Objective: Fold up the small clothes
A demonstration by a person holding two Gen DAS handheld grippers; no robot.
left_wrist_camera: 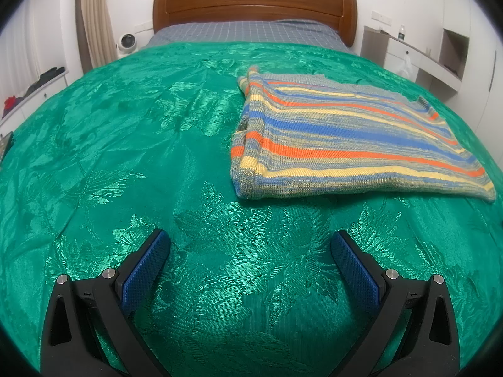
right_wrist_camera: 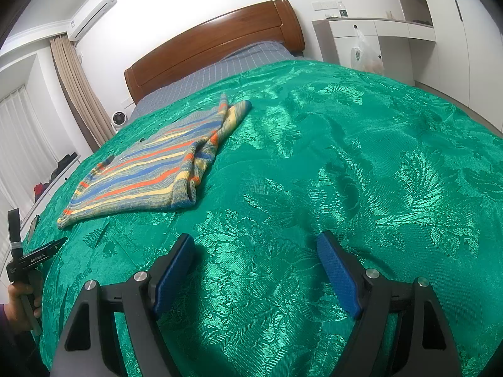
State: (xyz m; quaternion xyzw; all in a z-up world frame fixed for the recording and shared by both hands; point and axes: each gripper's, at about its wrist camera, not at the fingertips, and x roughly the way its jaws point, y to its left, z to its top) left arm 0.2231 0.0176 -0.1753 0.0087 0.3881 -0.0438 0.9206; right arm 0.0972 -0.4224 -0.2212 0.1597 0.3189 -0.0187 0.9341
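Observation:
A striped knit sweater, in orange, blue, yellow and grey, lies folded flat on the green bedspread. In the left wrist view it is ahead and to the right. In the right wrist view the sweater is ahead and to the left. My left gripper is open and empty, above the bedspread short of the sweater. My right gripper is open and empty, to the right of the sweater. The left gripper's body, held by a hand, also shows in the right wrist view at the far left edge.
A wooden headboard and a grey checked sheet are at the far end. A small white fan stands to the left of the bed. A white desk and cabinets stand to the right. A low shelf with dark items runs along the left.

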